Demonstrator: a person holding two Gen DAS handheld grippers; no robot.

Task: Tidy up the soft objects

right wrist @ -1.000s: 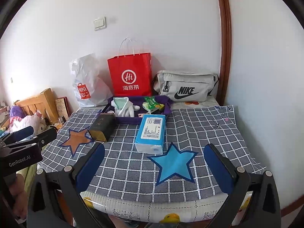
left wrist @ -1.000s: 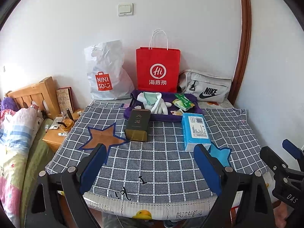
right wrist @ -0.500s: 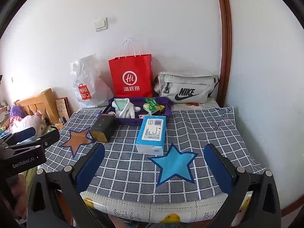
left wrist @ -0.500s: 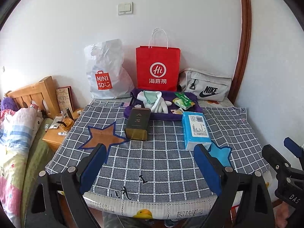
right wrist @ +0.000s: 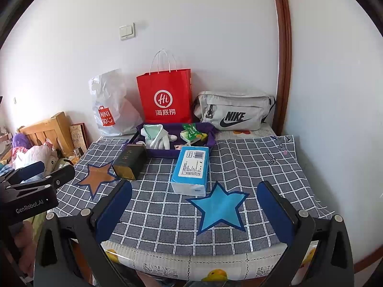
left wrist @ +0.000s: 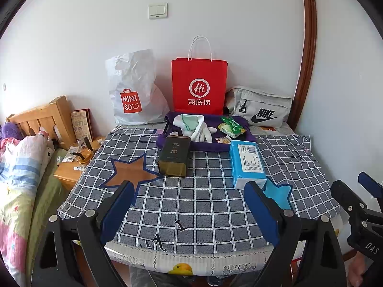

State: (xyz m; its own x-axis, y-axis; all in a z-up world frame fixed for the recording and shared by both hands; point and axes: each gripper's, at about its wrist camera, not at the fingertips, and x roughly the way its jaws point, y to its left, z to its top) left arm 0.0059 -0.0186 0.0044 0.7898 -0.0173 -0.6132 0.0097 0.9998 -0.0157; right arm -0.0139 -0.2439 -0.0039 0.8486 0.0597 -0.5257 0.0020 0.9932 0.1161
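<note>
**Both claws wide above the near edge of the table**

The left claw (left wrist: 186,212) stands wide, with nothing between its blue pads, hovering over the near edge of the table (left wrist: 203,217), which wears a grey checked cloth. The right claw (right wrist: 194,211) is spread just as wide and holds nothing; a blue star patch (right wrist: 219,209) on the cloth lies between its fingers in the right wrist view. In the left wrist view the right claw also shows at the far right edge.

The soft things sit farther back. A blue tissue pack (left wrist: 247,163) lies flat on the cloth, its barcode label up, one end just beside the purple tray (left wrist: 208,146) and the other end near the blue star. Inside the tray lie white gloves (left wrist: 197,129) with a pale green piece on top, and to their right a green packet (left wrist: 231,126). A dark tea tin (left wrist: 173,159) lies on its side, touching the tray's front left corner, beside an orange star patch (left wrist: 130,172).

Behind the tray, against the wall, stand a white Miniso bag (left wrist: 134,91), a red paper bag (left wrist: 199,88) and a grey Nike pouch (left wrist: 259,108). To the left are a wooden headboard (left wrist: 40,119) and a bed with patterned bedding (left wrist: 16,179).
</note>
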